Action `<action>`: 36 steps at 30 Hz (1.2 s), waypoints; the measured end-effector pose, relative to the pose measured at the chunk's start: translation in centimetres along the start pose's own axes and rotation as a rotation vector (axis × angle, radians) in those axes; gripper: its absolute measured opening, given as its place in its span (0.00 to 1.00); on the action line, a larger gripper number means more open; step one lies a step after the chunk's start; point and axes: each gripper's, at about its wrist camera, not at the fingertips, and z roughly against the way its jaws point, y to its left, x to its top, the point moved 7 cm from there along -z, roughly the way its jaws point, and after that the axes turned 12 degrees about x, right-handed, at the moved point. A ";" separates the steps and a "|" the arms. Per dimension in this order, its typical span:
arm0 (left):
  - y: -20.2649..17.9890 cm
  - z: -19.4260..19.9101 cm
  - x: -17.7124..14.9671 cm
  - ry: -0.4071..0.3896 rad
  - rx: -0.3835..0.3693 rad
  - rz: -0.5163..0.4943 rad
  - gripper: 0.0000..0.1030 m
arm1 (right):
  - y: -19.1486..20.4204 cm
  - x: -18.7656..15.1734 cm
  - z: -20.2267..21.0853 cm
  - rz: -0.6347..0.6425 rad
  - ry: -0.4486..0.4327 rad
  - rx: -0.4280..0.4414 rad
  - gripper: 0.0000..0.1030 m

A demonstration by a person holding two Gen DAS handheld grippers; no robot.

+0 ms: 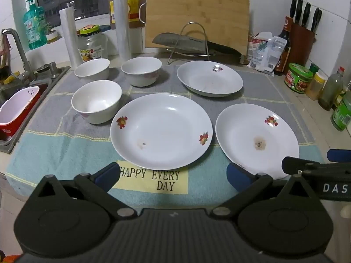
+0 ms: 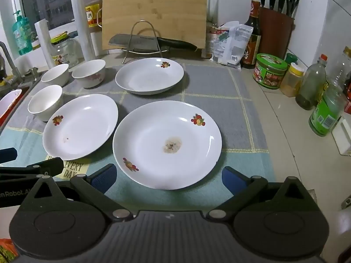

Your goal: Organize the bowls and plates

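From above I can come down on every dish; nothing hangs over the cloth (image 1: 65,153). Bare cloth runs along the near edge and right of the far plate (image 2: 149,75). The three bowls (image 1: 97,100) crowd the left, the nearest almost touching the middle plate (image 1: 161,130). The bottles (image 2: 324,111) wall the right, the knife rack (image 1: 193,41) the far side, the sink (image 1: 19,100) the left.
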 end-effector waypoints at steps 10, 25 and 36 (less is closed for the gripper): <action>0.4 0.4 0.4 -0.020 0.005 0.004 0.99 | 0.3 0.6 0.5 0.003 -0.001 0.007 1.00; 0.5 0.7 1.0 -0.026 0.022 0.008 0.99 | 0.4 0.8 0.3 0.001 -0.016 0.010 1.00; 0.6 0.8 1.0 -0.029 0.025 0.010 0.99 | 0.4 1.0 0.4 -0.001 -0.021 0.011 1.00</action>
